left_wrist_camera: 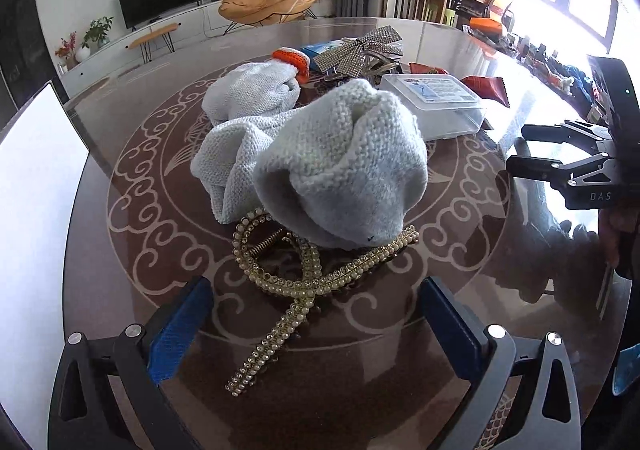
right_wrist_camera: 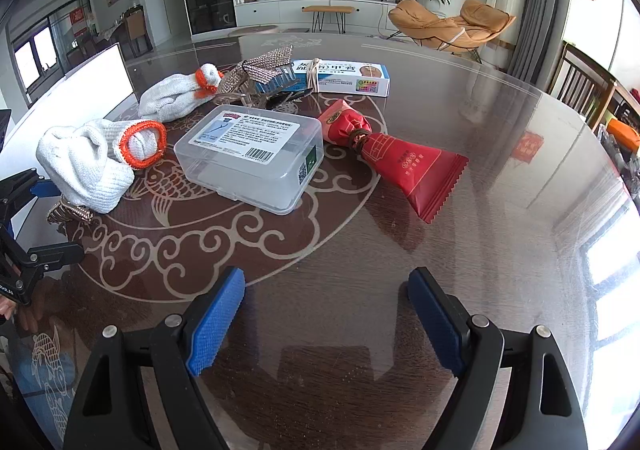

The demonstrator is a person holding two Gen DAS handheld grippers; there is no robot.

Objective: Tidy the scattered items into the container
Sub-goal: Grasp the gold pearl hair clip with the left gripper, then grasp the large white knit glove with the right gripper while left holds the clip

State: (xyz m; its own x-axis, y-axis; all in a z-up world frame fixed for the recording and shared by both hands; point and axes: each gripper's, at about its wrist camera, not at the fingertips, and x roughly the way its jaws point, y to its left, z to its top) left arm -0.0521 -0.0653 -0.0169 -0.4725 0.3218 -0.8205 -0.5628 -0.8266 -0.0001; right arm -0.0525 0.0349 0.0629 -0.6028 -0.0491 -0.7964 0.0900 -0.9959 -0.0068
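Note:
My left gripper (left_wrist_camera: 316, 326) stands open just short of a gold pearl hair clip (left_wrist_camera: 304, 278), whose far end lies under a white knitted glove (left_wrist_camera: 332, 166). A second white glove (left_wrist_camera: 248, 94) with an orange cuff lies further back. My right gripper (right_wrist_camera: 326, 318) is open over bare table, with nothing between its fingers. Ahead of it lie a clear plastic box (right_wrist_camera: 252, 158), a red packet (right_wrist_camera: 404, 166), a blue-and-white carton (right_wrist_camera: 344, 76) and a glittery bow clip (right_wrist_camera: 260, 70). The near glove (right_wrist_camera: 96, 162) shows its orange cuff in the right wrist view.
A white container wall (left_wrist_camera: 36, 178) stands at the table's left edge (right_wrist_camera: 96, 78). The right gripper's body (left_wrist_camera: 580, 166) hangs at the right of the left wrist view. Wooden chairs (right_wrist_camera: 580, 86) stand beyond the round glass table (right_wrist_camera: 480, 250); clutter lines its far right side.

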